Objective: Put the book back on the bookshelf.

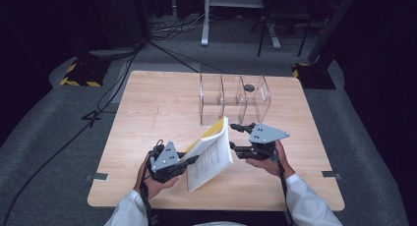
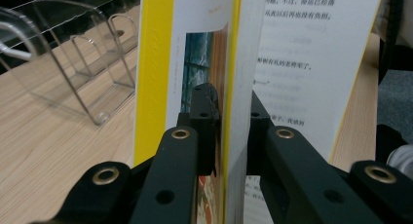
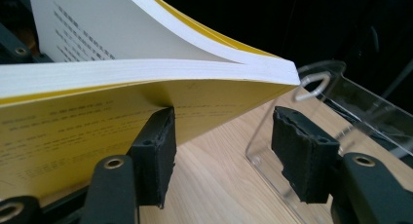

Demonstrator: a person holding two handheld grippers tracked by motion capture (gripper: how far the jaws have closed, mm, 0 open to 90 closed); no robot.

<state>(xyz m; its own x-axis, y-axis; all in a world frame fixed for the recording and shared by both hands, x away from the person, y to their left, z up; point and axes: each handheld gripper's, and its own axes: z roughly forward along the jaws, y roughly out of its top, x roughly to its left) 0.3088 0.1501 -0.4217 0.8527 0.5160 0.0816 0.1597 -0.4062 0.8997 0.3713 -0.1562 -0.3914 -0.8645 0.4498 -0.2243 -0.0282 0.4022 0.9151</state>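
Left gripper (image 1: 189, 160) clamping book (image 1: 210, 155) near; right gripper (image 1: 237, 137) gaping empty beside it; next, carrying book to far rack (image 1: 235, 98).

A lab or recording studio, dark all round. A lone wooden bench (image 1: 147, 113) stands on grey carpet (image 1: 44, 137). Cables (image 1: 113, 83) trail past hazard-striped stand bases (image 1: 78, 76).

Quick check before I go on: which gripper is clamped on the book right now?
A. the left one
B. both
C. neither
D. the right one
A: the left gripper has its jaws closed on the book, one jaw on each side of a block of pages, while the right gripper stands open with the book above one pad and nothing between the jaws.
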